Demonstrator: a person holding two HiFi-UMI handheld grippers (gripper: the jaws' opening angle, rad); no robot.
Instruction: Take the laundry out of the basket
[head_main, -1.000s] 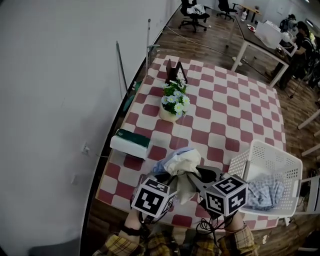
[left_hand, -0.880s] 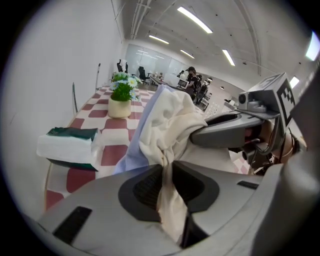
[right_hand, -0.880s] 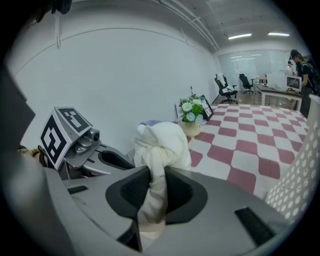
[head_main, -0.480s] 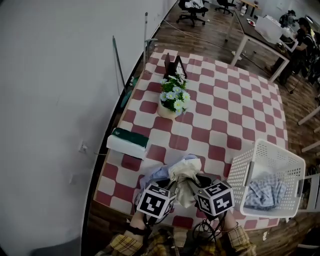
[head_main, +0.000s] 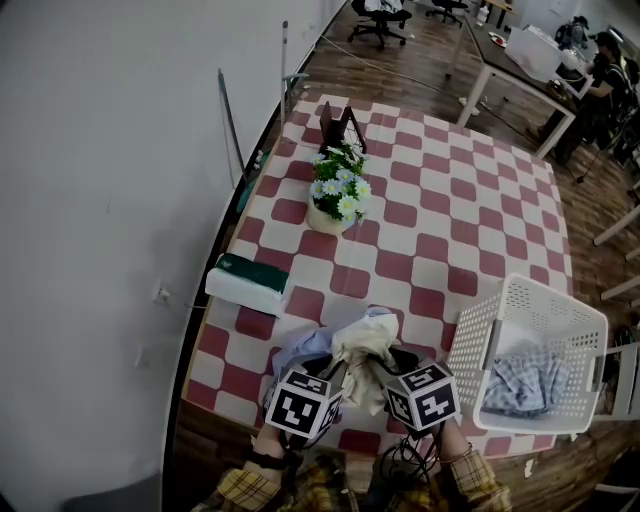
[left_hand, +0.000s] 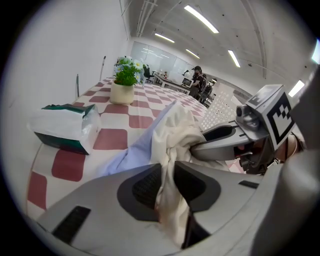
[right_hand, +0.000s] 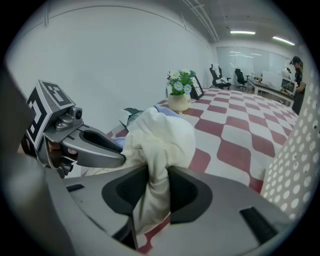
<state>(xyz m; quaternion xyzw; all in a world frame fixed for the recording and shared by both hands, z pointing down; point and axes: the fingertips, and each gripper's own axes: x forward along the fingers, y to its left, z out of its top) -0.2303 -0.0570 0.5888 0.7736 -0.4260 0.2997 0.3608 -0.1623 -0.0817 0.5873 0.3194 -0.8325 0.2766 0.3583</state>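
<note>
A bunched cream garment (head_main: 362, 345) hangs between both grippers above the table's near edge, over a light blue garment (head_main: 300, 348) that lies on the checked cloth. My left gripper (head_main: 335, 368) pinches the cream garment (left_hand: 175, 135) between its pads, and its jaws are starting to open. My right gripper (head_main: 386, 364) also has the cream garment (right_hand: 160, 140) pressed between its pads while its jaws are opening. The white perforated basket (head_main: 530, 300) stands at the right with a blue checked cloth (head_main: 525, 385) inside.
The table (head_main: 450, 220) has a red-and-white checked cover. A flower pot (head_main: 335, 195) stands at mid-left, a tissue pack (head_main: 247, 283) lies near the left edge, and a dark stand (head_main: 335, 125) is at the far end. The wall runs along the left.
The two grippers have drawn closer together, the right one shifting left away from the basket. The cream garment stays held between them, a little nearer the table's front edge.
</note>
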